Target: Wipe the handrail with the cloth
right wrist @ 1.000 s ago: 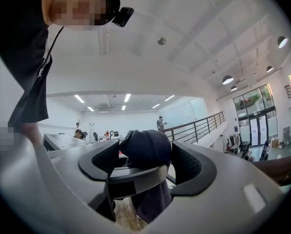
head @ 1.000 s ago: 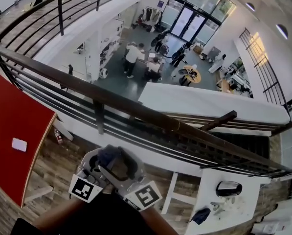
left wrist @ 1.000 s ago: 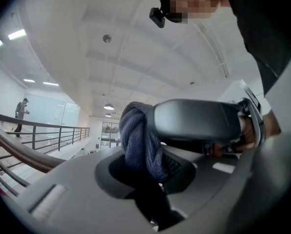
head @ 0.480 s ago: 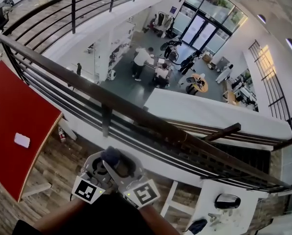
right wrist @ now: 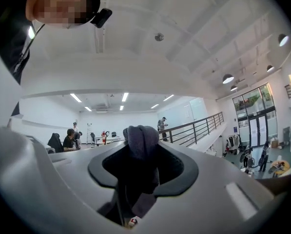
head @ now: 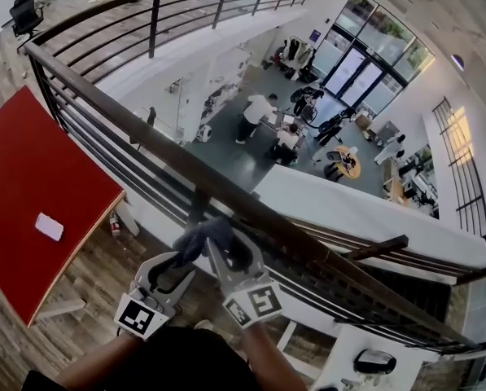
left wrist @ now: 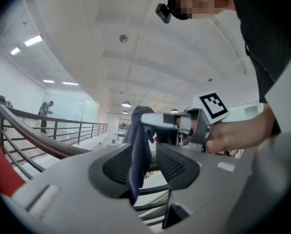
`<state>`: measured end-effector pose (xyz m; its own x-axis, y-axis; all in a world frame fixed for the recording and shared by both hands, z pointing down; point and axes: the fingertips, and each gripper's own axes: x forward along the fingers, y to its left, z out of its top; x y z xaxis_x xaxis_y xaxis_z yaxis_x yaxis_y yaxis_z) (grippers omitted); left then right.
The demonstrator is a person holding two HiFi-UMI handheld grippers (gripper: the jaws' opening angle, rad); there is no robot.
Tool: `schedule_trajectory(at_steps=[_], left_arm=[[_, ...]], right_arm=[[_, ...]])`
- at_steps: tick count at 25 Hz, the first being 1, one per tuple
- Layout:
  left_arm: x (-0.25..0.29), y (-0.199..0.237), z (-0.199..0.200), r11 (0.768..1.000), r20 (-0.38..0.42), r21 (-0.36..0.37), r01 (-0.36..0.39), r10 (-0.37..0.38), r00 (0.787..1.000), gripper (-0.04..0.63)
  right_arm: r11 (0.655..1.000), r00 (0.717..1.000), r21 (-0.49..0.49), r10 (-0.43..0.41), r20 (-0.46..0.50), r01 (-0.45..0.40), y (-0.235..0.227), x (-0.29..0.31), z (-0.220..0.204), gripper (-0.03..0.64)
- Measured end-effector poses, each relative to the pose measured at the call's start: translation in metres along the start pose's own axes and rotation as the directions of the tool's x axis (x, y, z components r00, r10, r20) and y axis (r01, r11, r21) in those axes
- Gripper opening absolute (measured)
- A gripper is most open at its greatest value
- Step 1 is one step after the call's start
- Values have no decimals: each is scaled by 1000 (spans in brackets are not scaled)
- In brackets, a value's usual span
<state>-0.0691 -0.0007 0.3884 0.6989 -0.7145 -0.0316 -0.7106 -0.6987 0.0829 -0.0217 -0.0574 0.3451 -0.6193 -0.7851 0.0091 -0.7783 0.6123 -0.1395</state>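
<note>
A red worktop [head: 31, 177] is sitting at left on plank flooring [head: 96, 287]; daylight is coming through tall glass doors [head: 352, 63] at upper right, over a grey lower hall [head: 234, 157].

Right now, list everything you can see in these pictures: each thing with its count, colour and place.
handrail: one, dark brown, running diagonally ahead of the grippers
table: one, red, at the left on the wooden floor
small flat object: one, white, on the table
people: several, on the floor below, beyond the railing
cloth: one, dark blue-grey, near the handrail
left gripper: one, grey, jaws opening, cloth hanging loose between them
right gripper: one, grey, jaws closing on the cloth
</note>
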Motion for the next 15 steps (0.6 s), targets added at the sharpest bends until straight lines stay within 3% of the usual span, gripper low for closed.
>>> schedule_trajectory(at_steps=[3, 7, 15], left_arm=[[-6, 3, 0, 1000, 3, 19, 0, 0, 1000, 113], [-10, 5, 4, 1000, 4, -23, 13, -13, 1000, 0], [-14, 4, 5, 1000, -8, 13, 5, -4, 1000, -2]], right_arm=[[998, 998, -17, -54, 11, 54, -31, 17, 4, 147], [993, 993, -24, -117, 12, 118, -71, 40, 2, 147], [982, 980, -38, -188, -67, 186, -128, 83, -29, 149]])
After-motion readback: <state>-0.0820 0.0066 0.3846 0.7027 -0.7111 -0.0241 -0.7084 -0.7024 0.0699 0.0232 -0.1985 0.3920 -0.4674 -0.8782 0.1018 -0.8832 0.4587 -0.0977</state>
